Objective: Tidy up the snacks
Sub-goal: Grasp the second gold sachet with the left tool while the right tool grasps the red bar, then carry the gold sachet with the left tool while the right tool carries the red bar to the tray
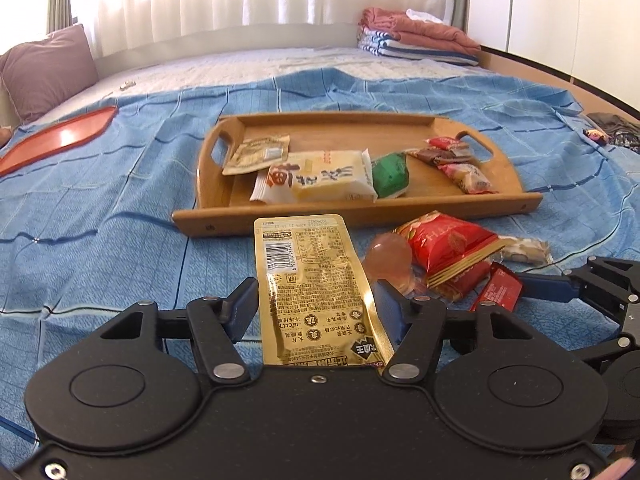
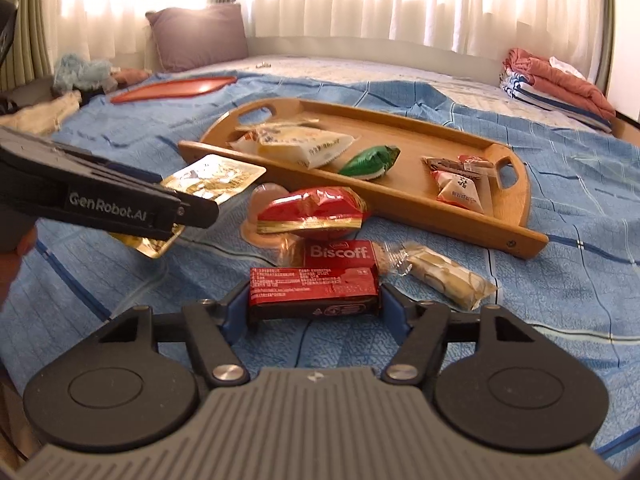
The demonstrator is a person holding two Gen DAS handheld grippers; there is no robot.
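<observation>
My left gripper [image 1: 318, 308] is shut on a gold foil snack packet [image 1: 312, 280], which stands up between its blue pads. In the right wrist view that gold packet [image 2: 212, 176] hangs above the blue bedspread. My right gripper [image 2: 316, 308] is shut on a red snack packet [image 2: 314, 288] lying on the bed, a pad against each end. Behind it lie a red Biscoff packet [image 2: 340, 254], a large red bag [image 2: 312, 210] and a clear-wrapped biscuit [image 2: 444, 280]. Farther back, the wooden tray [image 2: 400, 208] holds several snacks.
A flat red tray [image 1: 60, 138] lies on the bed at far left. A purple pillow [image 1: 44, 68] leans by the curtains. Folded blankets [image 1: 420, 36] are stacked at the back right. A pink jelly cup [image 1: 390, 258] sits beside the large red bag.
</observation>
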